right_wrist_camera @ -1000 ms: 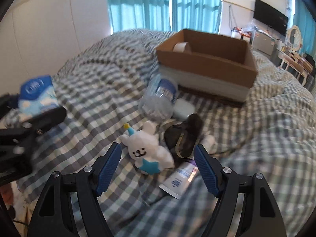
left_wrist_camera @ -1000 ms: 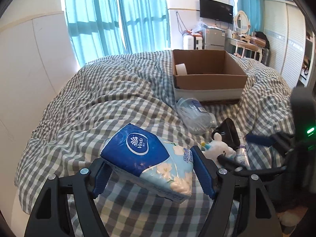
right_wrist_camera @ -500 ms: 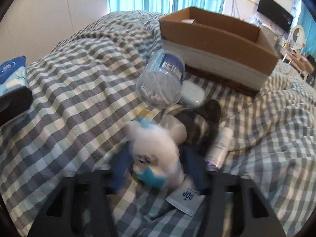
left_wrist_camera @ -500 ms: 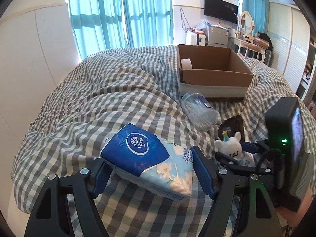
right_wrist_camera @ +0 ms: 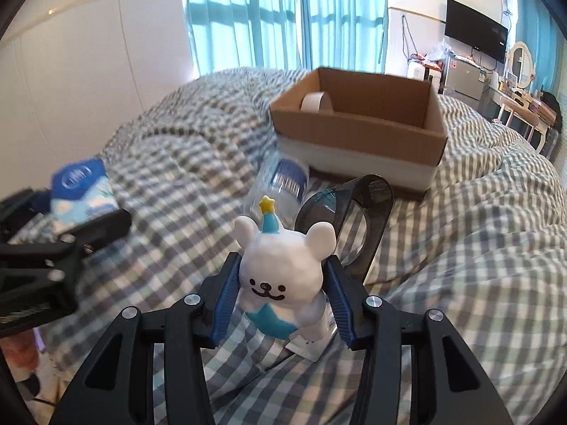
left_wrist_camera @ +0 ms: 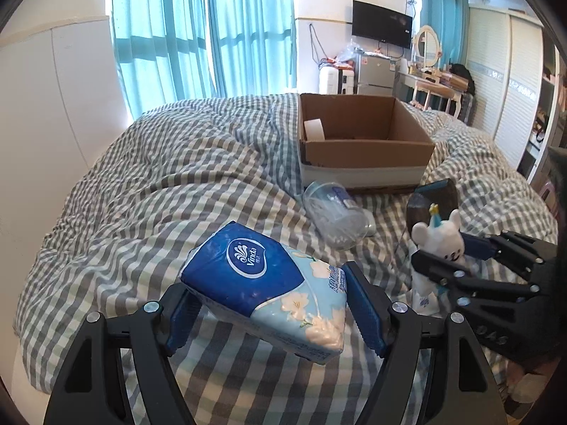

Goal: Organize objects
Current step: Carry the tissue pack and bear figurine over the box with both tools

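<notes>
Bed (left_wrist_camera: pixel 149 184) is carrying the box (left_wrist_camera: pixel 365 157); left gripper (left_wrist_camera: pixel 273 304) is pinching tissues (left_wrist_camera: pixel 265 283), right gripper (right_wrist_camera: pixel 281 301) is pinching the bear (right_wrist_camera: pixel 283 269); both are probably heading boxward next.

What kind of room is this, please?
Most likely a bedroom: a bed with a checked duvet, a dressing table with a round mirror, and a wall-mounted television.

Right gripper (right_wrist_camera: pixel 281 299), open above the checked duvet (right_wrist_camera: pixel 460 248) one second ago, has closed on the white bear toy (right_wrist_camera: pixel 283 269) and raised it clear of the duvet, nearer the cardboard box (right_wrist_camera: pixel 358 131).
</notes>
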Demonstrator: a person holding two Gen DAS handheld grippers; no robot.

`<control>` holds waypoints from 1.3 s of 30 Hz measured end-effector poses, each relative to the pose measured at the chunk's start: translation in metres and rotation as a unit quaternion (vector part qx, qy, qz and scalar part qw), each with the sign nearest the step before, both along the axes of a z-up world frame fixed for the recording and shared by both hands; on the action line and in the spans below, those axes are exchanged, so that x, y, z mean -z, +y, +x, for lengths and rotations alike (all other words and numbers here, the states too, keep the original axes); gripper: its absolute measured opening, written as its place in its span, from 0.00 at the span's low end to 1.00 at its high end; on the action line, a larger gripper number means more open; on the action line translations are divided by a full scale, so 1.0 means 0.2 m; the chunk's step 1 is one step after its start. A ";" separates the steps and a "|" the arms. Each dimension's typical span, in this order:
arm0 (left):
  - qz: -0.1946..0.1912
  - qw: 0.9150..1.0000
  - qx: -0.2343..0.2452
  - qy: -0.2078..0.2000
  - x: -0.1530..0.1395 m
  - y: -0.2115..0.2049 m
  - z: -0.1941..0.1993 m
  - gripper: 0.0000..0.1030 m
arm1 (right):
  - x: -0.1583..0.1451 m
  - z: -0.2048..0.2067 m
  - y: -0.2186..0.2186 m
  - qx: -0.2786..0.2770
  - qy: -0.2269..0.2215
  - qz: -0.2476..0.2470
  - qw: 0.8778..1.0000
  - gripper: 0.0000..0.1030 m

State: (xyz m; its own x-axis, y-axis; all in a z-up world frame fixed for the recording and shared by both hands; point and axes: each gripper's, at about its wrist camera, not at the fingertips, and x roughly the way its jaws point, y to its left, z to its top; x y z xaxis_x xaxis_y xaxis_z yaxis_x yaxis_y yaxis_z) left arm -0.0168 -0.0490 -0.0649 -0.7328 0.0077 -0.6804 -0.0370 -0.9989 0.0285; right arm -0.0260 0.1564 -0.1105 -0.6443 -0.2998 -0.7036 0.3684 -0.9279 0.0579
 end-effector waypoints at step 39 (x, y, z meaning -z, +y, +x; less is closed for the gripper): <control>0.063 0.994 0.086 0.013 -0.35 0.34 -1.53 0.75 | -0.61 -1.41 0.31 0.033 0.053 -0.034 0.997 0.46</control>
